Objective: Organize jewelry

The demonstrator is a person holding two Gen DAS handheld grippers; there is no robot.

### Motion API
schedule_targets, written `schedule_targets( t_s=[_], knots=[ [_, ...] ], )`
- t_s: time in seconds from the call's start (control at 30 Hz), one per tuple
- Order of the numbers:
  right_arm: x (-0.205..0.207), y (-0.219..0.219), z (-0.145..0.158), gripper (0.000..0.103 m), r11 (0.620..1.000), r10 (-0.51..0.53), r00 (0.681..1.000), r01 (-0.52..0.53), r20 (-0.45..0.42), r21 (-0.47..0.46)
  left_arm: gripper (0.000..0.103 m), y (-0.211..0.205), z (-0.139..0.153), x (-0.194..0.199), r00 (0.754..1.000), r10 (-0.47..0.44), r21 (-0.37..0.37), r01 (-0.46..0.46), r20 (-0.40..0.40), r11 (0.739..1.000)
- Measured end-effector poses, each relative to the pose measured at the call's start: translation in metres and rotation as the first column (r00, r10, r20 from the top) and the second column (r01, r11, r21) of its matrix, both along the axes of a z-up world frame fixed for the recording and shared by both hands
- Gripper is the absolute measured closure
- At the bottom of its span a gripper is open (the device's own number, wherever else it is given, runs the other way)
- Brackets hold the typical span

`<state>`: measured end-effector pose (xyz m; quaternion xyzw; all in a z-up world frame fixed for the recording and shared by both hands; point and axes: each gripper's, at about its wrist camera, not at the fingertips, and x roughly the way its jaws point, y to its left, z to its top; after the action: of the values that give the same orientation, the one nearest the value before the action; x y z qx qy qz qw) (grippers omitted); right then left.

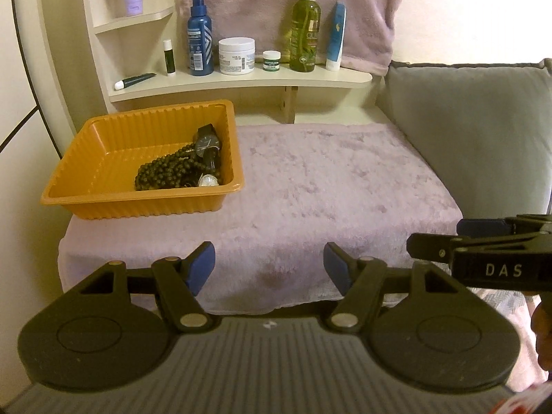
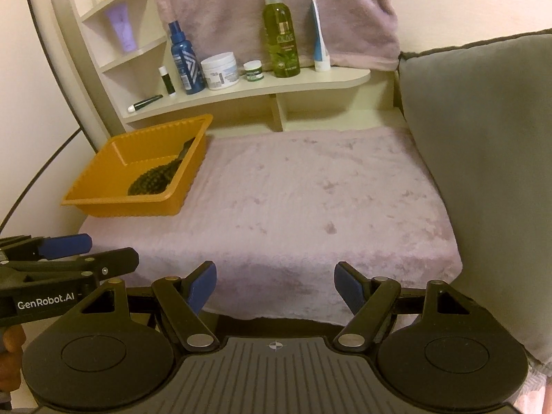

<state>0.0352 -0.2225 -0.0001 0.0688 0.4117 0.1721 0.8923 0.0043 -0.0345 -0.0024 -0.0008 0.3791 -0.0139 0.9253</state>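
Note:
An orange ribbed tray (image 1: 86, 145) (image 2: 103, 203) sits at the left of a pink fluffy towel (image 1: 327, 189) (image 2: 310, 189). Inside it lie a dark bead necklace (image 1: 162, 172) (image 2: 151, 181), a black watch (image 1: 207, 146) and a small silver piece (image 1: 208, 181), all in the tray's near right corner. My left gripper (image 1: 269, 269) hovers over the towel's front edge, open with nothing between its blue pads. My right gripper (image 2: 276, 286) stands beside it, also open and empty, and its fingers (image 1: 483, 229) show side-on at the right of the left wrist view.
A cream shelf (image 1: 241, 82) behind the towel carries a blue bottle (image 1: 199, 38), a white jar (image 1: 237, 56), a small green jar (image 1: 272, 60), an olive spray bottle (image 1: 305, 31) and tubes. A grey cushion (image 1: 483, 131) borders the right side.

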Motion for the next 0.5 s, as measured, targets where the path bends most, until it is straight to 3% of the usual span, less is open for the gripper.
schedule_targets(
  t_s=[0.5],
  knots=[
    [-0.0005,0.0016,-0.0016,0.028,1.0,0.006,1.0,-0.006,0.002,0.0,0.036,0.0023,0.0031,-0.0007,1.0,0.004,-0.007,-0.003,0.009,1.0]
  ],
)
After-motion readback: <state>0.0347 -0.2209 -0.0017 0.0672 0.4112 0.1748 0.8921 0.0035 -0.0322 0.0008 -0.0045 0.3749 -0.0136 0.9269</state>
